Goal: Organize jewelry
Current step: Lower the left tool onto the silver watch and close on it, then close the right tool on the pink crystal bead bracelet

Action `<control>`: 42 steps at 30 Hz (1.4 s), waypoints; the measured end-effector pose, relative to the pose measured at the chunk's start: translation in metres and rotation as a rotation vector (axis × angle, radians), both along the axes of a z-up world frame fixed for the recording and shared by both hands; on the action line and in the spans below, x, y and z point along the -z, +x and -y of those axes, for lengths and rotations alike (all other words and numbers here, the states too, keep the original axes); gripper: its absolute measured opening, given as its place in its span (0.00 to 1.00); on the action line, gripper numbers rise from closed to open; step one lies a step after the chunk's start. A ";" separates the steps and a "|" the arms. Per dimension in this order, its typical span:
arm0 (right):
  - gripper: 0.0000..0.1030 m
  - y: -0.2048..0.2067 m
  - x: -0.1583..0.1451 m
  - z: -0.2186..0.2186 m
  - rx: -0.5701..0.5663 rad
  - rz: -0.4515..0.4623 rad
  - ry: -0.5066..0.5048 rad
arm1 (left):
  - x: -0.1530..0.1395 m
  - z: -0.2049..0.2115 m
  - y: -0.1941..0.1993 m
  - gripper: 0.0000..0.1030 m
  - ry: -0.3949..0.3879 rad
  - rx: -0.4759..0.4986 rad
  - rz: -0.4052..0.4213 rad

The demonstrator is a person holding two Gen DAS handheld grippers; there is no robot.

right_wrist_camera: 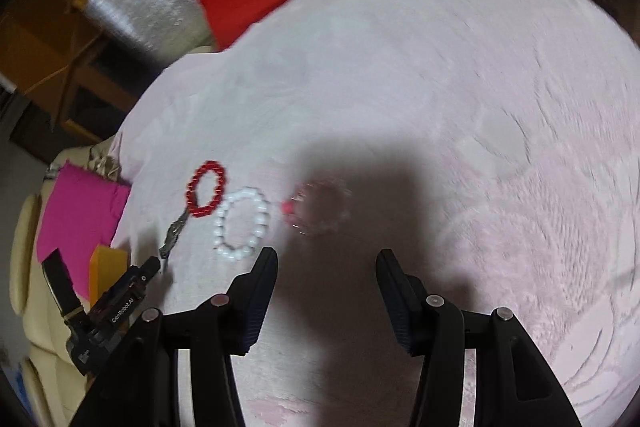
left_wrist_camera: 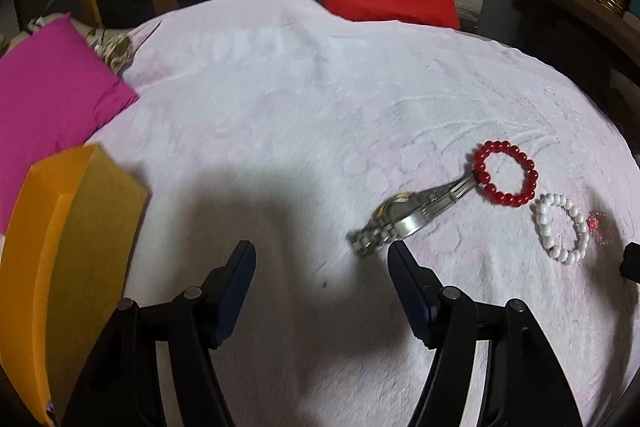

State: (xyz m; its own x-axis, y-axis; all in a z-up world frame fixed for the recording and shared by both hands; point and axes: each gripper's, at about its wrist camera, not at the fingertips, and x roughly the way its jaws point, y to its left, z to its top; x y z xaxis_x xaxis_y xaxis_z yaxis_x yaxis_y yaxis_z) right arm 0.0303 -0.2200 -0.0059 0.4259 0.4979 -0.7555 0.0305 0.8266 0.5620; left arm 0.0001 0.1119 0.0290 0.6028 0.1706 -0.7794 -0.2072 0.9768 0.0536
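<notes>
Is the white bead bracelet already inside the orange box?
No, the white bead bracelet lies on the pink blanket, far from the orange box.

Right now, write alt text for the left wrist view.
The open, empty left gripper hovers over a pale pink blanket, near a silver watch. A red bead bracelet and a white bead bracelet lie beyond; an orange box sits left.

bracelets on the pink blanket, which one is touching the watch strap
The red bead bracelet: the silver watch strap end meets its beads. The white bead bracelet lies apart, nearer the clear pinkish one.
</notes>
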 end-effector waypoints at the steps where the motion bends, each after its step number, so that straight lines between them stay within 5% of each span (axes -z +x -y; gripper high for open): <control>1: 0.54 -0.001 0.000 0.001 0.003 -0.002 0.009 | 0.000 0.002 0.002 0.67 0.009 0.012 0.006; 10: 0.54 -0.002 0.005 0.007 0.007 -0.022 0.039 | 0.010 0.022 0.031 0.67 0.011 0.134 0.008; 17: 0.54 -0.001 0.006 0.010 0.005 -0.025 0.046 | 0.015 0.014 0.042 0.67 -0.115 0.174 -0.010; 26: 0.54 -0.001 0.004 0.005 -0.003 -0.005 0.019 | 0.013 0.023 0.036 0.31 -0.130 0.211 -0.031; 30: 0.53 -0.001 -0.005 -0.001 -0.016 0.069 -0.076 | 0.010 0.026 0.029 0.27 -0.161 0.200 -0.061; 35: 0.36 0.006 -0.010 -0.008 -0.034 0.150 -0.216 | 0.008 0.022 0.021 0.27 -0.212 0.178 -0.078; 42: 0.36 0.011 -0.010 -0.031 -0.055 0.178 -0.301 | 0.005 0.028 0.002 0.27 -0.238 0.179 -0.105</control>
